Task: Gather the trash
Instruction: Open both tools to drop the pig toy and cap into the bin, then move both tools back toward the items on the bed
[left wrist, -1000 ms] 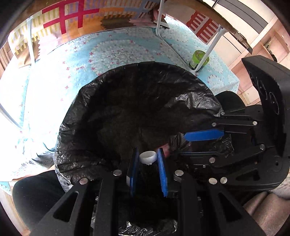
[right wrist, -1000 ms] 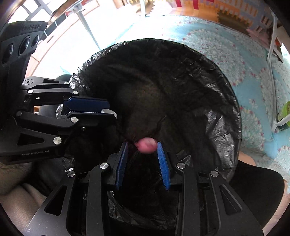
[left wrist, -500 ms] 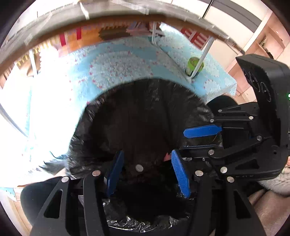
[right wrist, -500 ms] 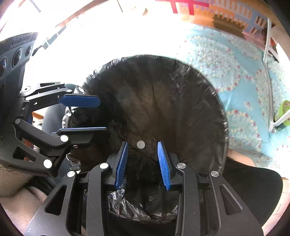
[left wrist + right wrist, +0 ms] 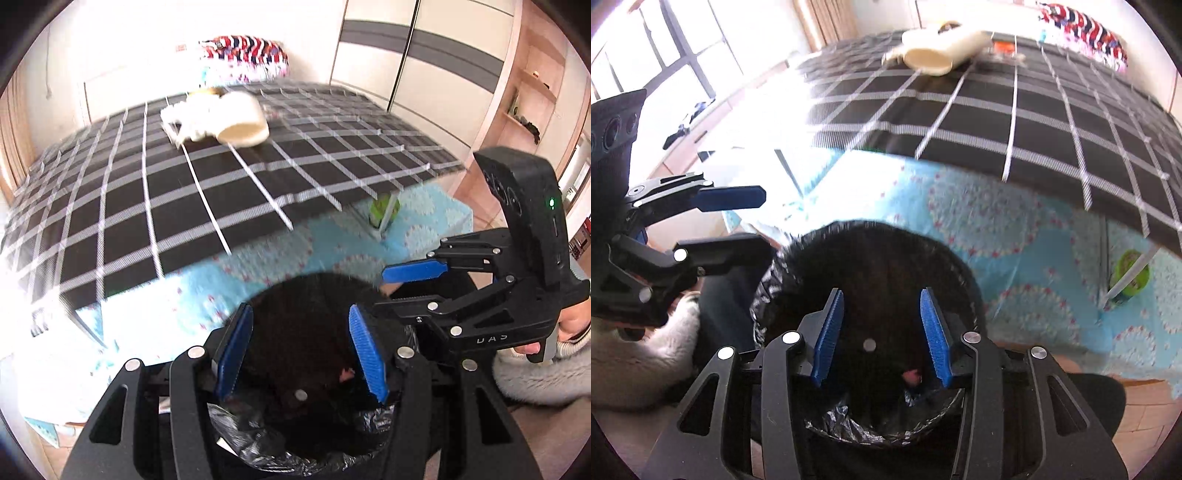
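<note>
A bin lined with a black bag [image 5: 258,446] [image 5: 783,273] stands on the floor right below both grippers. A small white cap [image 5: 301,396] [image 5: 869,345] and a pink scrap [image 5: 346,373] [image 5: 911,376] lie inside it. My left gripper [image 5: 301,354] is open and empty above the bin; it also shows in the right wrist view [image 5: 738,218]. My right gripper [image 5: 882,332] is open and empty above the bin; it shows in the left wrist view [image 5: 410,284]. A tipped paper cup [image 5: 242,123] [image 5: 942,50] with white crumpled paper [image 5: 184,114] lies on the far side of the table.
A table with a black and white checked cloth [image 5: 184,192] [image 5: 1034,122] stands ahead above a light blue patterned rug [image 5: 280,251] [image 5: 1015,258]. A green can [image 5: 384,212] [image 5: 1130,277] stands by a white table leg. A wardrobe and shelves stand at the right.
Both grippers opened and dropped the white cap and the pink scrap into the bin. Both then rose and tilted up, so the table top came into view.
</note>
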Motion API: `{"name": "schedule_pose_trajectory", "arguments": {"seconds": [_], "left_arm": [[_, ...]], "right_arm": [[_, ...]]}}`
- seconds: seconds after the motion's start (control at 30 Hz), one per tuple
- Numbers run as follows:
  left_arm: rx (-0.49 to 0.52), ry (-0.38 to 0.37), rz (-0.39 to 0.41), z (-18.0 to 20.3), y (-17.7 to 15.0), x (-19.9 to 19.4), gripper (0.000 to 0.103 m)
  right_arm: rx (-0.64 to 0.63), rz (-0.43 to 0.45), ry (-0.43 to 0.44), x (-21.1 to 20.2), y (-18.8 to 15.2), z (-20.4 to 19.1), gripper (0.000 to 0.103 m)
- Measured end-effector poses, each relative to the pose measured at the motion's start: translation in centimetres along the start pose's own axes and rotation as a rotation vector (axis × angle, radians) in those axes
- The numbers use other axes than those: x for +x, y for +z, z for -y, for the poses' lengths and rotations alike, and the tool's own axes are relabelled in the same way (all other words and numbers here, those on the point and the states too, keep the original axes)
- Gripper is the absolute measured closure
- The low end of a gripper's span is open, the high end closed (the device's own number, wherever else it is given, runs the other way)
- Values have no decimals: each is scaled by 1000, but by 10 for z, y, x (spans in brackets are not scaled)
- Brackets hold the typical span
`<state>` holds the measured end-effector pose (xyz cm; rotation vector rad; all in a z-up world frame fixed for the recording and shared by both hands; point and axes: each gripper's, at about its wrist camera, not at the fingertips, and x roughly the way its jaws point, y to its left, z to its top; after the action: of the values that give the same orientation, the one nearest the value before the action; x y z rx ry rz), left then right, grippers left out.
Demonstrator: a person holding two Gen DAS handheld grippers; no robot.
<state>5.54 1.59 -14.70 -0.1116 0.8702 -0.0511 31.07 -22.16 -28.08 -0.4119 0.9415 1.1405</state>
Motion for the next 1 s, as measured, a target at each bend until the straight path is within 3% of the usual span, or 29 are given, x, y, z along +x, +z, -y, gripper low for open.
{"name": "schedule_pose_trajectory", "arguments": {"seconds": [0.53, 1.0], "left_arm": [[51, 120, 115, -30, 65, -21, 51], [8, 168, 99, -75, 125, 15, 51]], "right_arm": [[22, 161, -12, -41, 69, 22, 59], [129, 197, 40, -26, 144, 48, 50]]}}
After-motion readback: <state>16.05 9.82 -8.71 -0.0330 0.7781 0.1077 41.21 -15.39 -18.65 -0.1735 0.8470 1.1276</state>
